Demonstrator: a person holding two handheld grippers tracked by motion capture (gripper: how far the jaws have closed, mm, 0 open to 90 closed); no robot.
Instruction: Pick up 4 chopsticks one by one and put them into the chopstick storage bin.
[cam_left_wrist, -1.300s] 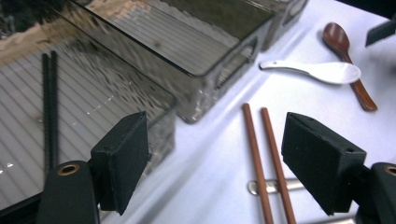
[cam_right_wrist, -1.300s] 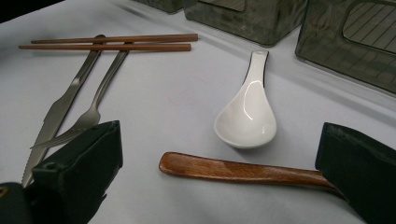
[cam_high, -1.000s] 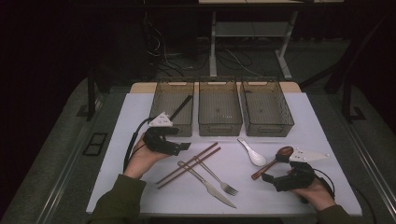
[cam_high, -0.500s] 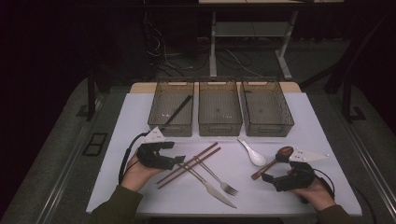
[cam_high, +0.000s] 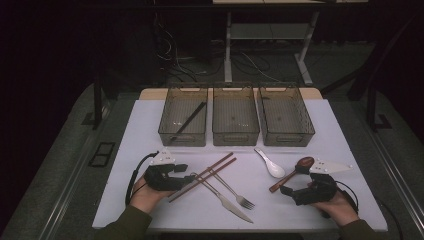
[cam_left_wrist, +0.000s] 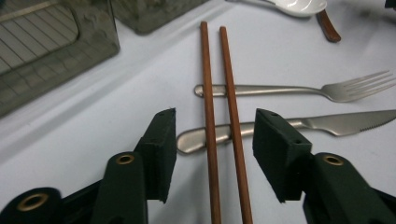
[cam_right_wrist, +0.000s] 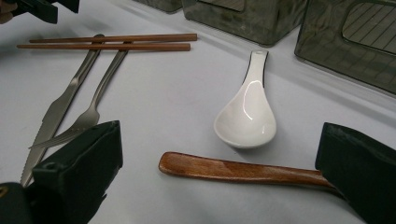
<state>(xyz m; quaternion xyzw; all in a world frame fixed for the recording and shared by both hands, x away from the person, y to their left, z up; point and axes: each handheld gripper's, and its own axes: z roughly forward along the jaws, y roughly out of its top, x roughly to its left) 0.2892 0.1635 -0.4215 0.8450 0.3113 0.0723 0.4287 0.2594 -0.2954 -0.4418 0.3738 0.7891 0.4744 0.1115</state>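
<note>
Two brown chopsticks (cam_high: 202, 177) lie side by side, crossing a fork (cam_high: 232, 190) and a knife (cam_high: 225, 200). My left gripper (cam_high: 184, 177) sits low over their near ends. In the left gripper view its jaws straddle both chopsticks (cam_left_wrist: 204, 70), with a gap on each side. The jaws have just been closing, and the pads (cam_left_wrist: 161, 140) touch nothing. My right gripper (cam_high: 290, 192) rests at the front right, jaws wide open. The wooden spoon's handle (cam_right_wrist: 243, 170) runs between them untouched, and a white spoon (cam_right_wrist: 247, 116) lies just beyond.
Three clear bins stand in a row at the back: left (cam_high: 170, 132), middle (cam_high: 235, 135), right (cam_high: 300, 135). The left bin holds a dark chopstick (cam_high: 190, 120). The white mat's front edge (cam_high: 240, 226) runs close under both hands.
My left gripper has come down and toward the front edge onto the chopsticks' near ends. Its jaws have narrowed around them. The right gripper has stayed put.
</note>
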